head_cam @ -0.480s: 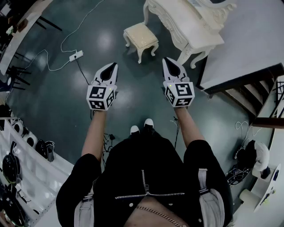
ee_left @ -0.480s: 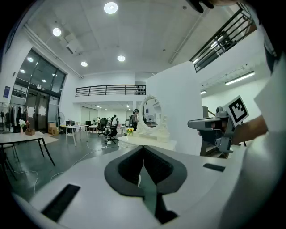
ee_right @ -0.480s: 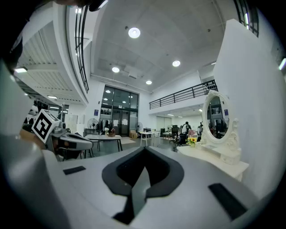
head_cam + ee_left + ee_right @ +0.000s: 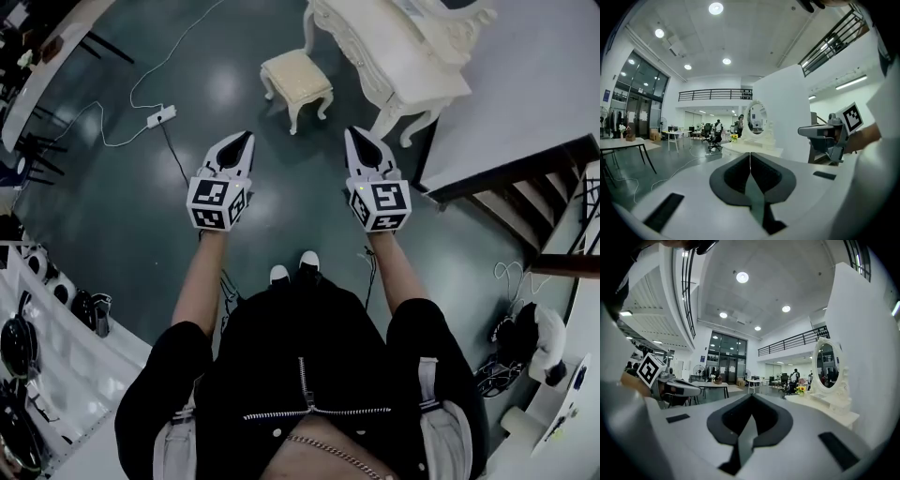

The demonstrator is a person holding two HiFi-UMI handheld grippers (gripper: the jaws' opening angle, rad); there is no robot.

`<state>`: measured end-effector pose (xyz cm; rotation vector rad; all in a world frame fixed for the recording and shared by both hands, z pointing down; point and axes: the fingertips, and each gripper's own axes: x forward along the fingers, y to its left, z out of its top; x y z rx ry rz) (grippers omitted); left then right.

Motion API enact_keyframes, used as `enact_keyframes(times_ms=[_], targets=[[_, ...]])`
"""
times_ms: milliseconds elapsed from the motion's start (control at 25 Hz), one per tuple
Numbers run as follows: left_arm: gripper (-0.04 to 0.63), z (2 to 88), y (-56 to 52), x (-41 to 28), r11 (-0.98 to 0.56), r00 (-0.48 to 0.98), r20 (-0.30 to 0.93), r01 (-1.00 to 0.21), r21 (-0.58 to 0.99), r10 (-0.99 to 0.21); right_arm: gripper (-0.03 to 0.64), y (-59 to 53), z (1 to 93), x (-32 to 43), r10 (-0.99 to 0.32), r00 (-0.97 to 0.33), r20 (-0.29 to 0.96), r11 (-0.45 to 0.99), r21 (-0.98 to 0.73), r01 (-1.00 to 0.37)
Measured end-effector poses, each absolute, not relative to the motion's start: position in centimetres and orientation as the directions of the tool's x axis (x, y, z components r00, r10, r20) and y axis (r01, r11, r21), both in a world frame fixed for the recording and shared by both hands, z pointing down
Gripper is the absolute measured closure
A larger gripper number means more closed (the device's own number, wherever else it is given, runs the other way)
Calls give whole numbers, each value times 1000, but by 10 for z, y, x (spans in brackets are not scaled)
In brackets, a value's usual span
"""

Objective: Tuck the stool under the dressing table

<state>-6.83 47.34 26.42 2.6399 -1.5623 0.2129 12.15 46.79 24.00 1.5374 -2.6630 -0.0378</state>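
The step in hand looks like the approach, with nothing yet touched. In the head view the stool (image 4: 296, 81) stands on the dark floor (image 4: 122, 206) ahead of the person, out in the open just beside the dressing table (image 4: 394, 52), near its carved front leg and not under it. The left gripper (image 4: 242, 142) and the right gripper (image 4: 356, 139) are held out side by side at about waist height, well apart from the stool. Each gripper's own view shows its dark pads pressed together at the tip with nothing between them, so both are closed and empty. Those views look level across the room to the table's oval mirror (image 4: 757, 119). The stool sits below their sight and does not appear in them. To do this well, the person should probably walk up to the stool's outer side, lower both grippers and part the jaws before reaching the cushion. A hold on opposite edges of the seat or on two legs should keep it from twisting. The stool then wants turning square to the gap between the table's legs and sliding in low and straight, so that its curved legs do not catch the table's. The power strip (image 4: 160, 117) and its cable lie off to the left, clear of that path.
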Motion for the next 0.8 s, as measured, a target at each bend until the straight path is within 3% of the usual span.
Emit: enact_keyframes(times_ms=[800], targets=[[574,273,388,-40,-431,424,170,-902,-7,-890,611,372,257,154,-845,-531,67,534,36,-845]])
